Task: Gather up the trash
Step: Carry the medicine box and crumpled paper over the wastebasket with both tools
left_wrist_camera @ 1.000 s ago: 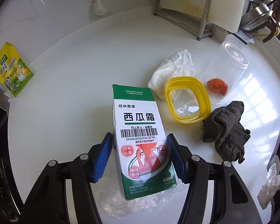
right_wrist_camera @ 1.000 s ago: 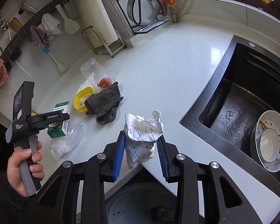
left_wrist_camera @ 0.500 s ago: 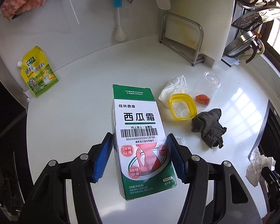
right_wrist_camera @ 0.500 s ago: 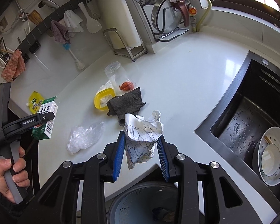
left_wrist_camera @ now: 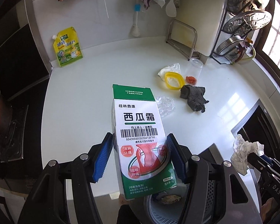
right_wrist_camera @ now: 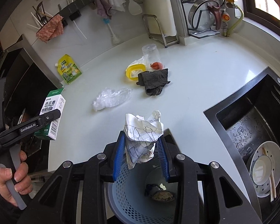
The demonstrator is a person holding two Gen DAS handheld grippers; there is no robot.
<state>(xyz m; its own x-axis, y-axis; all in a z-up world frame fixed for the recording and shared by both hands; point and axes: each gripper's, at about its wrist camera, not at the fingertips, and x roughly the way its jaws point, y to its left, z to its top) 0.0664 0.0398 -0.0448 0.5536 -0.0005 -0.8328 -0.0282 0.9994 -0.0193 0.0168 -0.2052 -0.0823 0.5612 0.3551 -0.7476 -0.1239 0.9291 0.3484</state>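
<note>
The left gripper (left_wrist_camera: 140, 157) pinched a green-and-white medicine box (left_wrist_camera: 140, 136) between its blue pads, held above the counter's edge. The right gripper (right_wrist_camera: 141, 153) squeezed a crumpled patterned paper (right_wrist_camera: 142, 132) over the perforated trash bin (right_wrist_camera: 125, 194). Beyond on the white counter (right_wrist_camera: 196, 85) lay a clear plastic bag (right_wrist_camera: 112, 99), a grey rag (right_wrist_camera: 153, 82) and a yellow lid (right_wrist_camera: 134, 71).

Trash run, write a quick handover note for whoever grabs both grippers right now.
Left gripper: shut on the green box, at the counter edge.
Right gripper: shut on the crumpled paper, above the bin.
Done: both items are lifted off the counter; the bin already holds some trash.
Left: drop both in the bin, then decide on the plastic wrap, tissue, yellow lid, cup, grey rag and yellow pouch.
</note>
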